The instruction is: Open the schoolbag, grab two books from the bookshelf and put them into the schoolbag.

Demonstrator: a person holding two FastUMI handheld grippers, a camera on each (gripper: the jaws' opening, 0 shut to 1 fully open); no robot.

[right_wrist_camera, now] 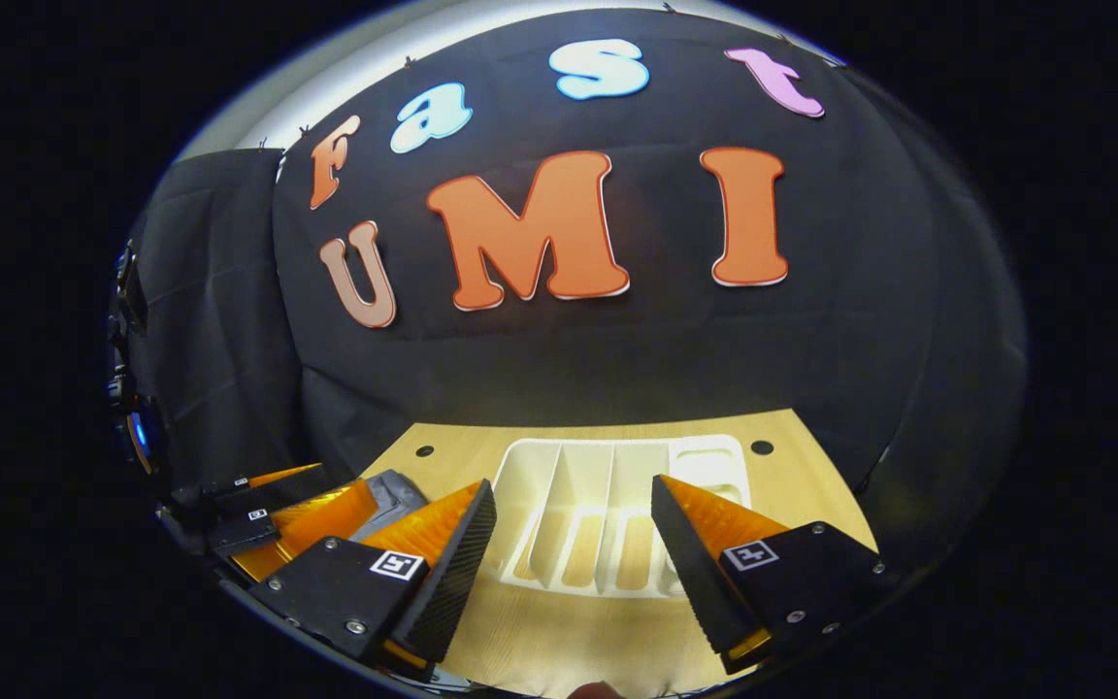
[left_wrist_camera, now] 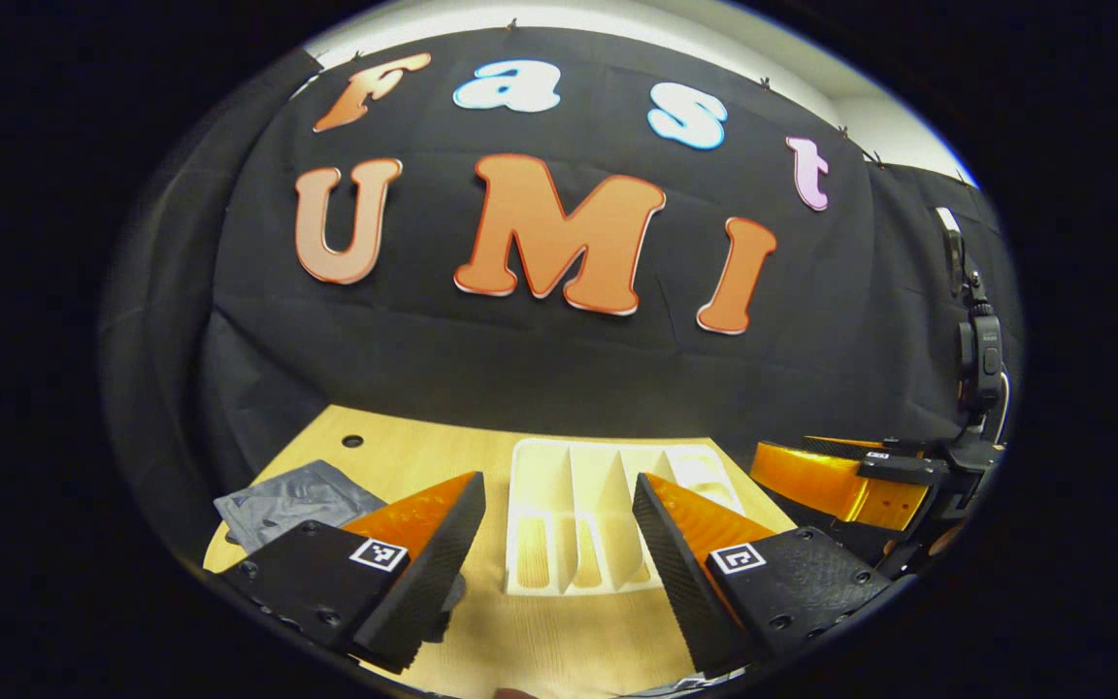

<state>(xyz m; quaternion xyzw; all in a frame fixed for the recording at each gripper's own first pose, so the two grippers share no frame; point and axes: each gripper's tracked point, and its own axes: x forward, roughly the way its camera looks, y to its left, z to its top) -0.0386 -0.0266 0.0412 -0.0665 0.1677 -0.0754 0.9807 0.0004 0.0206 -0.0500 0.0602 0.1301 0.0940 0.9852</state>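
Hovering side by side, both grippers (left_wrist_camera: pixel 559 553) (right_wrist_camera: pixel 574 553) face the empty-slotted rack (left_wrist_camera: pixel 608 515) on the surface (left_wrist_camera: pixel 423 456); fingers spread, holding nothing; grey bag (left_wrist_camera: pixel 292 500) lies flat leftward.

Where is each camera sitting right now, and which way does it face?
Left gripper view: rides the left gripper, faces the white slotted rack on the wooden table; right gripper alongside.
Right gripper view: rides the right gripper, faces the rack; left gripper alongside.
Shared: rack, table, grey bag; both grippers open, empty.
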